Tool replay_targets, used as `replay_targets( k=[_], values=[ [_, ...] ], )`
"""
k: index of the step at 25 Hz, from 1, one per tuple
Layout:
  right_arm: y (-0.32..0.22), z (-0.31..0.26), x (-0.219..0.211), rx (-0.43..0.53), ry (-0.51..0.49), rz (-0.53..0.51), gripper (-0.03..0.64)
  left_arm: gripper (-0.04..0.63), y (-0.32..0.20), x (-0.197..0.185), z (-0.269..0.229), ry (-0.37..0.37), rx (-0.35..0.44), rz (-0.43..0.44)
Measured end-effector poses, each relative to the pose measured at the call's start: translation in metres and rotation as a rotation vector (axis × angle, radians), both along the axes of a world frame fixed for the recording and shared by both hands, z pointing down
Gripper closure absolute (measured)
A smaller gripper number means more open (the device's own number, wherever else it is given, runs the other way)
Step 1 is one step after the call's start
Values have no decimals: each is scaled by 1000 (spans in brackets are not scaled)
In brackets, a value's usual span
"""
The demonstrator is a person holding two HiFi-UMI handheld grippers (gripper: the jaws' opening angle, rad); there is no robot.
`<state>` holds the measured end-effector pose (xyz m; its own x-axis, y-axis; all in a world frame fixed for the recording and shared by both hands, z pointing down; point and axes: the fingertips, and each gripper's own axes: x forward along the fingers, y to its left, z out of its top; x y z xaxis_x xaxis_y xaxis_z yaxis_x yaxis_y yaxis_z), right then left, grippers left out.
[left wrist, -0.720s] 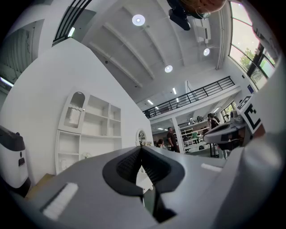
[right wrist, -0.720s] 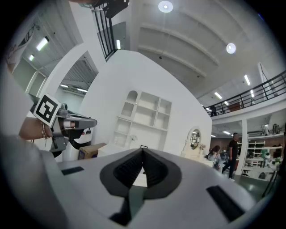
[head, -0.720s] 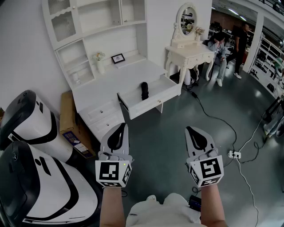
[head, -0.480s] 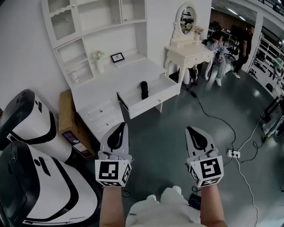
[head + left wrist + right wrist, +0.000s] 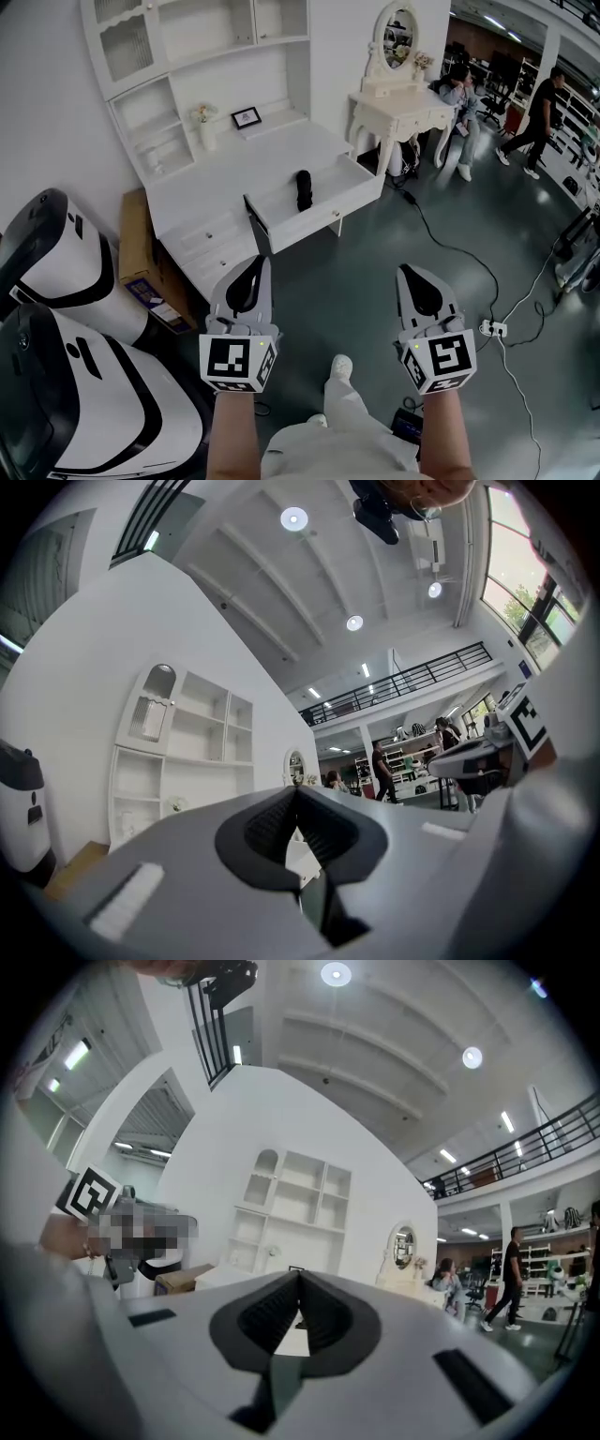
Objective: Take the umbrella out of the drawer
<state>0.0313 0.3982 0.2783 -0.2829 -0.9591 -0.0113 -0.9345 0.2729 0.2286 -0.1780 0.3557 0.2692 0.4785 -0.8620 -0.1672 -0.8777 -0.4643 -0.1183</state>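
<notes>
Umbrella (image 5: 304, 189), black and folded short, sits in the open drawer (image 5: 323, 217) of the white desk (image 5: 225, 178), dark against the drawer's pale inside. I hold my left gripper (image 5: 256, 264) and my right gripper (image 5: 406, 272) side by side low in the head view. Both point toward the desk over the grey floor (image 5: 375, 253) and are well apart from the drawer. My left gripper's jaws are pressed together with nothing between them, and my right gripper's jaws meet the same way, empty. On the shelf unit behind the desktop stand a small picture frame (image 5: 247, 117) and a vase of flowers (image 5: 204, 127). Right of the desk is a white dressing table (image 5: 398, 108) with an oval mirror. A seated person (image 5: 459, 98) is just beside it and another person (image 5: 539, 117) walks farther right. A cardboard box (image 5: 139, 246) stands against the desk's left side, with two large white-and-black machines (image 5: 56, 281) near it. A cable (image 5: 459, 251) runs across the floor to a power strip (image 5: 494, 327) on my right.
</notes>
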Motion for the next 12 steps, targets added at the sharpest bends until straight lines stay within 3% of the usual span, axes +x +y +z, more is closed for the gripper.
replay_targets(
  k=[12],
  values=[
    [-113, 0, 19, 11, -29, -51, 610, 586, -97, 11, 0, -15, -5, -62]
  ],
)
